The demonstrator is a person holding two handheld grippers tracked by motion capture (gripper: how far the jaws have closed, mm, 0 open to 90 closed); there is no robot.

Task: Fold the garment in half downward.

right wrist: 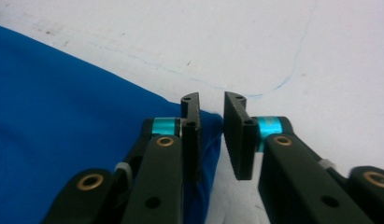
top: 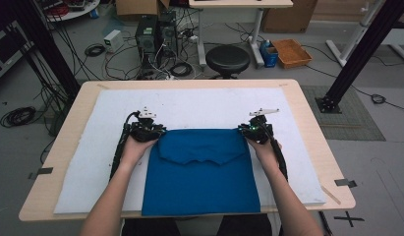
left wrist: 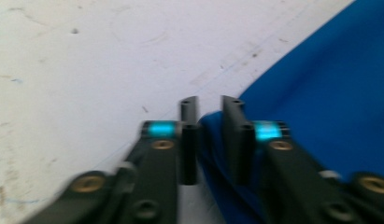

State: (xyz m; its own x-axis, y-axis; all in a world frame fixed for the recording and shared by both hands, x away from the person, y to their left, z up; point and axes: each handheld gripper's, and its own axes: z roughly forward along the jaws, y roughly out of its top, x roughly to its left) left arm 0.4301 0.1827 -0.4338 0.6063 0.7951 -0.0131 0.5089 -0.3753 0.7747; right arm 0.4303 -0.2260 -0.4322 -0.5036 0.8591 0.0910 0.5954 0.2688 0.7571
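High view: a blue cloth [top: 202, 172] lies on the near half of a white pad [top: 189, 105], its far part folded back toward the person so that a notched flap rests on the layer below, while its near edge reaches the front edge of the table [top: 312, 132]. At the two far corners of the fold sit the grippers, each in one of the person's hands. The left gripper [top: 153, 132] is at the far left corner of the fold and the right gripper [top: 251, 130] at the far right one, with both forearms running in from the near side on either flank of the cloth.

Left gripper view, somewhat blurred, shows the corner of the cloth [left wrist: 320, 93] bunched between the two black jaws, which stand narrowly apart with a gap on the left side of the fabric, so the pads do not press it. Right gripper view shows the cloth's [right wrist: 77, 121] corner lying against the left jaw, with clear white pad between it and the right jaw; the claw is narrowly parted and grips nothing.

Beyond the table stand a black round stool [top: 227, 59], computer cases [top: 155, 32] among tangled cables, and an orange tray [top: 291, 52] on the floor.
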